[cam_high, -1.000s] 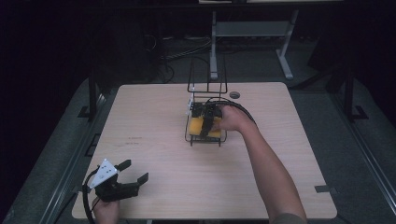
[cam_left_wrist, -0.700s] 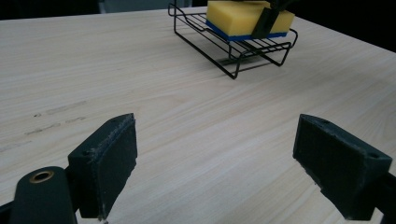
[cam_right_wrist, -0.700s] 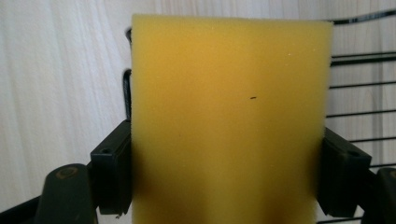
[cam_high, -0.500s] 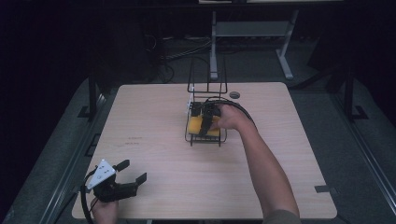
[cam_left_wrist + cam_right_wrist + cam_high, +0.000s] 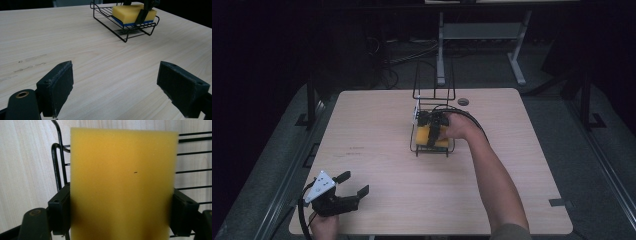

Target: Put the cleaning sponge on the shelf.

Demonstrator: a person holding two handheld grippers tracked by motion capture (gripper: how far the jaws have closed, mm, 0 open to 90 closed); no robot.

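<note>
Yellow sponge [image 5: 430, 136] lying in black wire rack [image 5: 433, 150] just behind the table [image 5: 512, 165] centre, toward the far edge. Right gripper [image 5: 433, 131] reaching into rack, jaws pressed against both sponge sides, holding it. Left gripper [image 5: 353, 184] near the table's near left corner, jaws spread wide, holding nothing.

High view looks forward and down over the table [image 5: 377, 130]. Left gripper view sits low, distant; right gripper view close. All share the sponge [image 5: 424, 135] [image 5: 130, 13] [image 5: 122, 182].
</note>
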